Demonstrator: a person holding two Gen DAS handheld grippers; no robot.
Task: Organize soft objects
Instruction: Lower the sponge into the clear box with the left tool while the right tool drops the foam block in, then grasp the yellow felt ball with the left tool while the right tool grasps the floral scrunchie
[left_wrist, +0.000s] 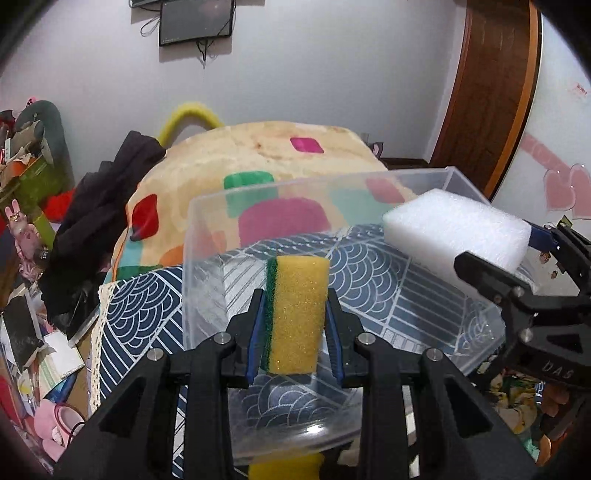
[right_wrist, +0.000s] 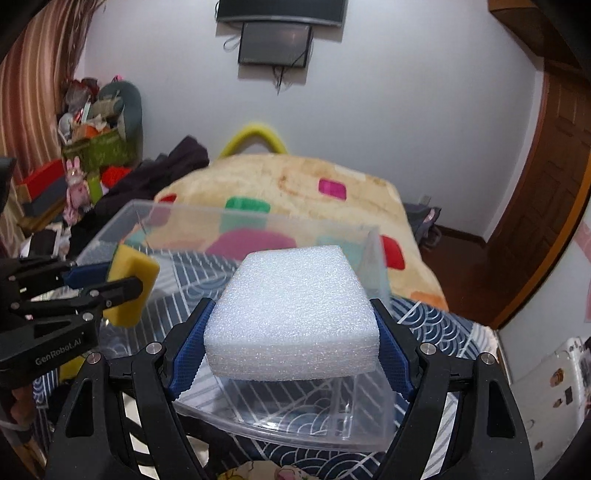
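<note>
My left gripper (left_wrist: 295, 295) is shut on a yellow sponge with a green scouring side (left_wrist: 295, 314) and holds it upright over the near edge of a clear plastic bin (left_wrist: 207, 206). My right gripper (right_wrist: 291, 310) is shut on a white foam block (right_wrist: 291, 314) and holds it above the same bin (right_wrist: 258, 218). In the left wrist view the foam block (left_wrist: 458, 225) and the right gripper (left_wrist: 495, 258) are at the bin's right side. In the right wrist view the sponge (right_wrist: 133, 277) and the left gripper (right_wrist: 107, 280) are at the bin's left side.
The bin stands on a blue and white patterned cloth (left_wrist: 136, 306). Behind it lies a cream blanket with coloured patches (left_wrist: 258, 155), with dark clothes (left_wrist: 99, 206) to the left. Another yellow sponge (left_wrist: 284, 467) shows below the bin's near edge. Clutter fills the far left.
</note>
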